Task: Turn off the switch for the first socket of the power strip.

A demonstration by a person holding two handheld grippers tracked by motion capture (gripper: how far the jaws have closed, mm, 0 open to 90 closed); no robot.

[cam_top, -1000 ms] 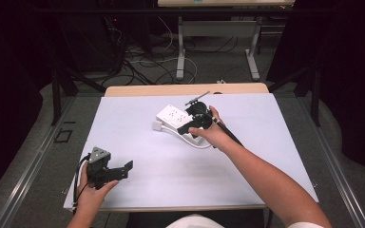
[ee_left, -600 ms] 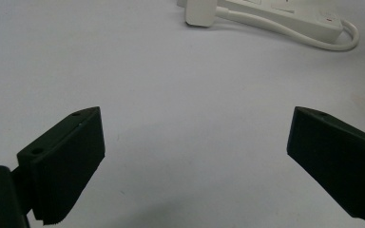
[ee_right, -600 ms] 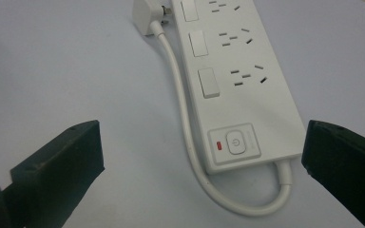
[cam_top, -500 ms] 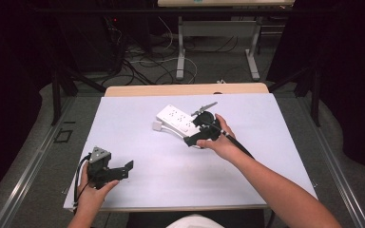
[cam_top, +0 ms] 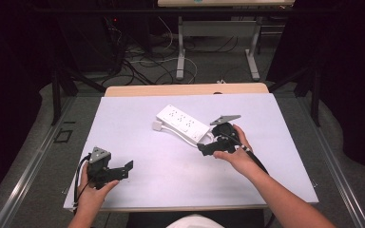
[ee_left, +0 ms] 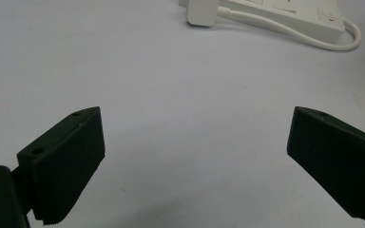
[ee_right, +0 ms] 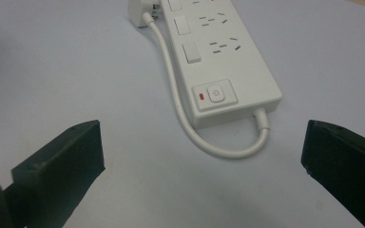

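One power strip (cam_top: 183, 122), two tongs.

The power strip (cam_top: 183, 122) lies flat on the table (cam_top: 275, 156), toward the far middle, set diagonally. Its plug (cam_top: 157, 126) rests on the table just beside the strip's left end, and its cable (ee_right: 180, 102) runs along the near side, looping back at the right end. The right gripper (cam_top: 208, 147) sits just in front of that right end, apparently not touching it. The left gripper (cam_top: 123, 170) sits near the front-left edge, well apart from the strip.
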